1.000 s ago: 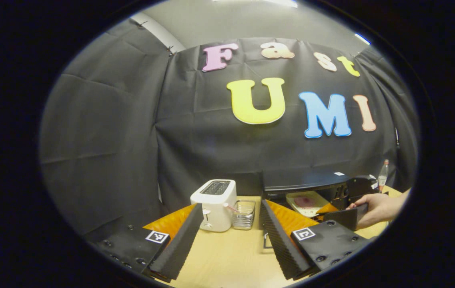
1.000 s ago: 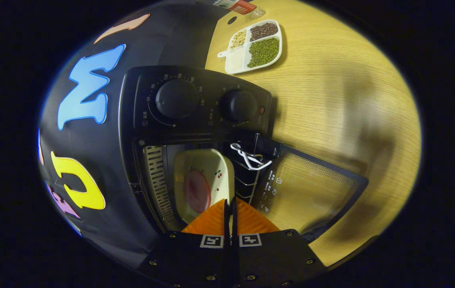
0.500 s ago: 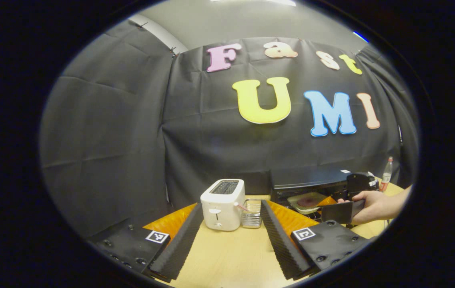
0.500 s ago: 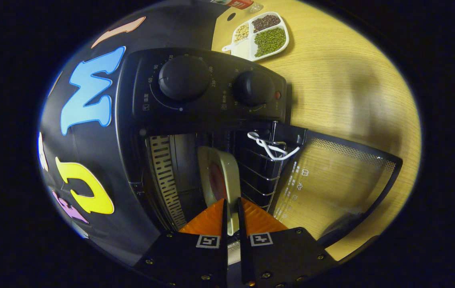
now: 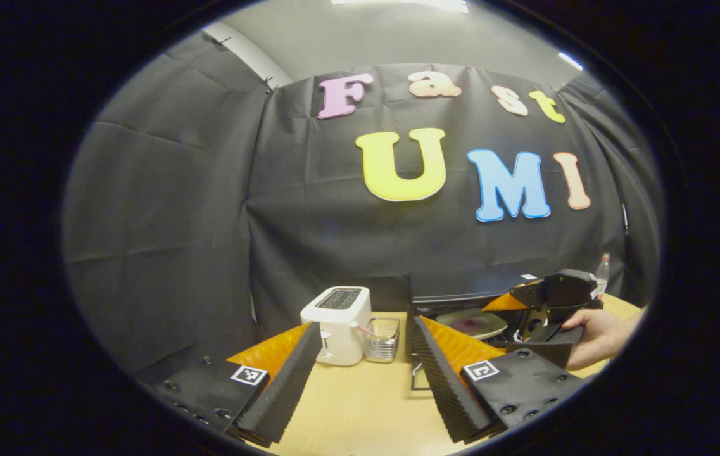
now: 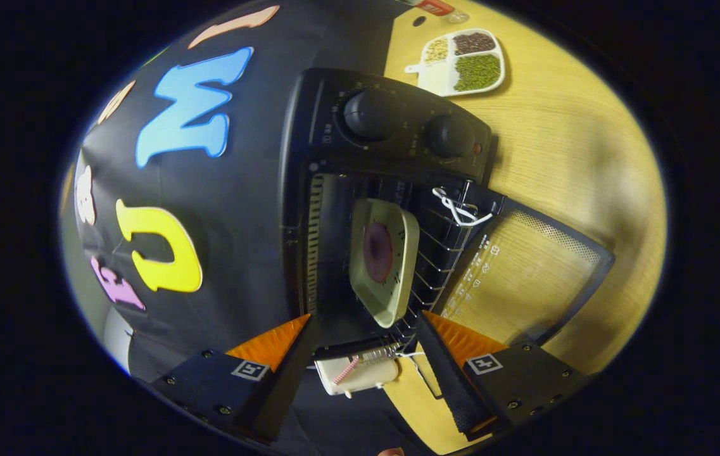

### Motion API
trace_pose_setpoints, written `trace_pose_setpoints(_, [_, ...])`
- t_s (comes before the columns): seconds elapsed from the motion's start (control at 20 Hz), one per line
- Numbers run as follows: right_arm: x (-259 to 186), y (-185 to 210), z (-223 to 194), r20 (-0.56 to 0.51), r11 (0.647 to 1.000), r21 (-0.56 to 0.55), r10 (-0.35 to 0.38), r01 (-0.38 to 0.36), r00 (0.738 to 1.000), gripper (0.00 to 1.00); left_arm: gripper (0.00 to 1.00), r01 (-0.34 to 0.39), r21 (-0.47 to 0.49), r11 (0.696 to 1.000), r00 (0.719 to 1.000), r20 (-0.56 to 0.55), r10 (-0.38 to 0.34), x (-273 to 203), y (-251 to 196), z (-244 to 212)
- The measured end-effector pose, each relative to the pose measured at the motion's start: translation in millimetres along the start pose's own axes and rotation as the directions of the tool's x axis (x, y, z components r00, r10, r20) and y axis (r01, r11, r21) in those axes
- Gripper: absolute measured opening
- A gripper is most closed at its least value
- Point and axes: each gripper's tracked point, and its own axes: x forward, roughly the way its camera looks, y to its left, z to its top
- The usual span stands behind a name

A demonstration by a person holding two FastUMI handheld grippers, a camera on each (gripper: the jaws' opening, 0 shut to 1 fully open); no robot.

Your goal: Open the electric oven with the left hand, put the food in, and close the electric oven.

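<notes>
The right gripper (image 6: 363, 364) has its jaws spread wide with nothing between them, just in front of the electric oven (image 6: 391, 126), where the dish of food (image 6: 384, 258) rests on the wire rack (image 6: 432, 253) behind the lowered glass door (image 6: 524, 272). The left gripper (image 5: 360, 373) is also wide open and empty above the wooden table (image 5: 360, 405), facing a white toaster (image 5: 338, 324).
</notes>
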Motion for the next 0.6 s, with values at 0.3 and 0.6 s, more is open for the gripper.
trace_pose_setpoints(0.3, [-64.1,-4.0,-6.8,-0.048,0.947,-0.318,0.028,-0.042,0.998,0.97,0.95,0.076,-0.029,0.997,0.997,-0.026,-0.076,-10.4,-41.9,-7.4])
trace_pose_setpoints(0.6, [-133.5,-20.8,9.2,-0.033,0.791,-0.611,0.028,-0.042,0.999,0.97,1.00,0.149,-0.096,0.984,0.985,-0.077,-0.157,-15.6,-83.6,-23.5])
